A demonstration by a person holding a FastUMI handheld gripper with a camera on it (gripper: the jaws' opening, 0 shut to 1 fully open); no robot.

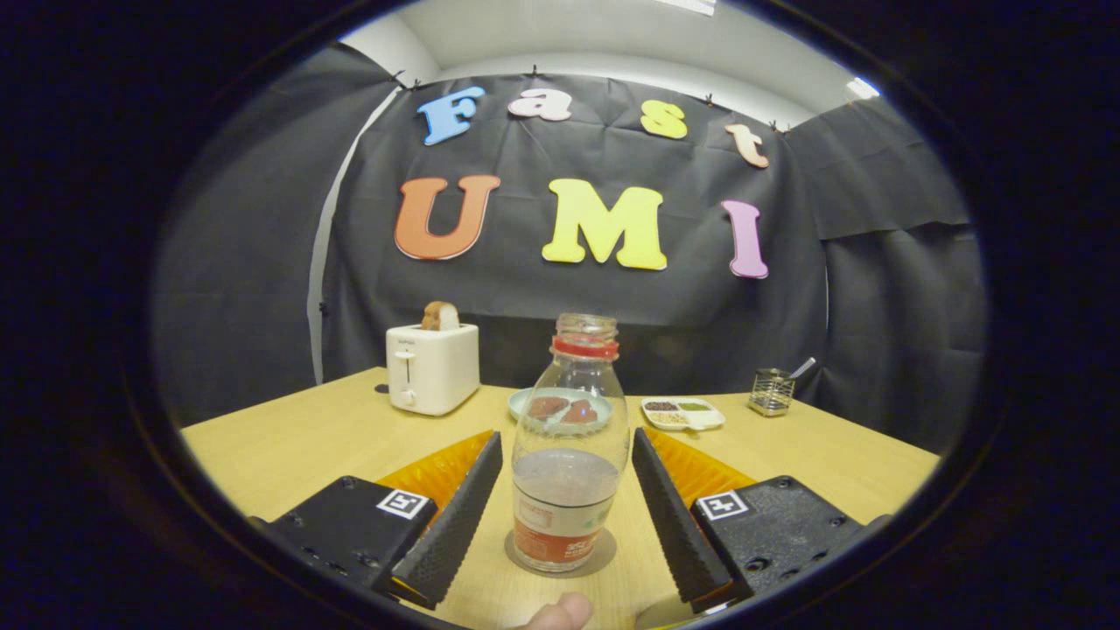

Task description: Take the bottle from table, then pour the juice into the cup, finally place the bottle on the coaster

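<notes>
- Standing upright on a round grey coaster (604, 555), the clear plastic bottle (570, 455) with a red neck ring and no cap sits between your gripper's (567, 516) two fingers.
- Your claw is spread open: each finger has a gap between it and the bottle's sides, neither one touching.
- The bottle holds a low level of cloudy liquid, just above its orange-and-white label.
- A fingertip (560, 614) of yours shows just behind the coaster, close to the camera.
- Beyond the bottle on the light wooden table (297, 437) you have a pale blue plate (525, 401) with reddish-brown pieces on it.
- To the plate's left stands a white toaster (432, 367) with a slice of bread (440, 316) sticking up from it.
- To the plate's right lies a white divided dish (683, 413) of seeds or grains, and further right a small wire-mesh holder (772, 390) with a utensil handle leaning out.
</notes>
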